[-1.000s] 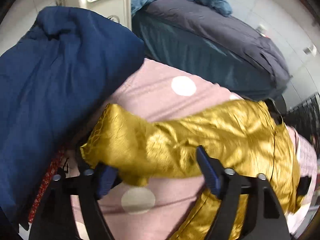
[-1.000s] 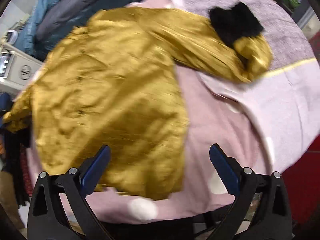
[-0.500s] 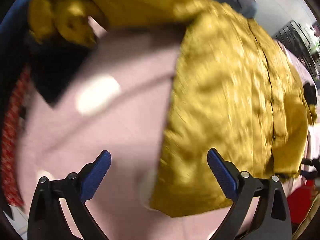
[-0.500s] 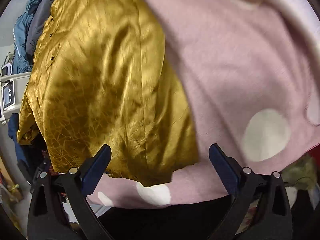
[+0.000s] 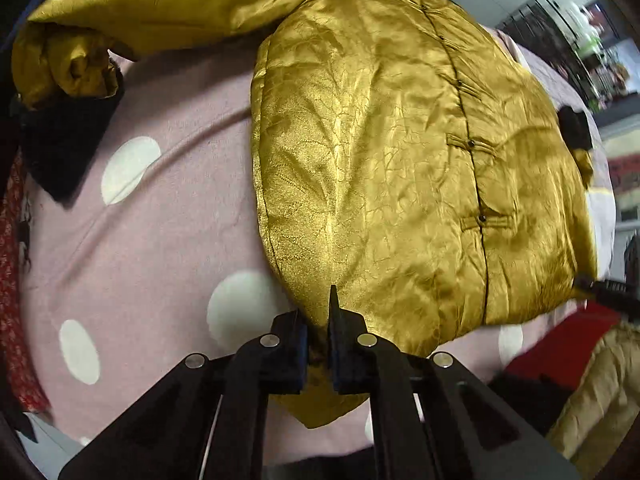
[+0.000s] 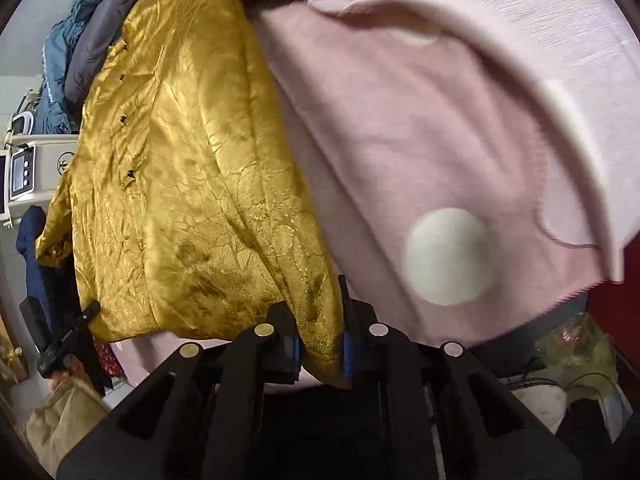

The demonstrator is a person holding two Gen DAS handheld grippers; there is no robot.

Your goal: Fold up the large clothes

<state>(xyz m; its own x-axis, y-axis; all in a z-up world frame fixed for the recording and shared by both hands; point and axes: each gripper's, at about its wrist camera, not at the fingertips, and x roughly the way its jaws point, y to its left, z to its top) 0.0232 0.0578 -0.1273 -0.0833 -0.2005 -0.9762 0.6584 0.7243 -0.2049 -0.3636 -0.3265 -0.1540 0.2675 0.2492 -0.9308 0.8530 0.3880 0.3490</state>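
The gold jacket [image 5: 380,168] lies flat and unfolded on the pink blanket [image 5: 160,240], both grippers [image 5: 318,344] [image 6: 320,352] closing, seemingly clamped on its hem, so all folds remain.

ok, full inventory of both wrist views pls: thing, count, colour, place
shiny gold satin jacket: 1, gold with dark knot buttons, spread flat on the blanket, one sleeve stretched far left
black fur cuff: 1, black, at that sleeve's end
pink polka-dot blanket: 1, pink with white dots, under the jacket
blue and grey padded coats: pile, count unclear, far left in right wrist view
beige machine with small screen: 1, left edge, right wrist view
left gripper: 1, black, shut on the jacket's hem corner
right gripper: 1, black, jaws closing on the other hem corner
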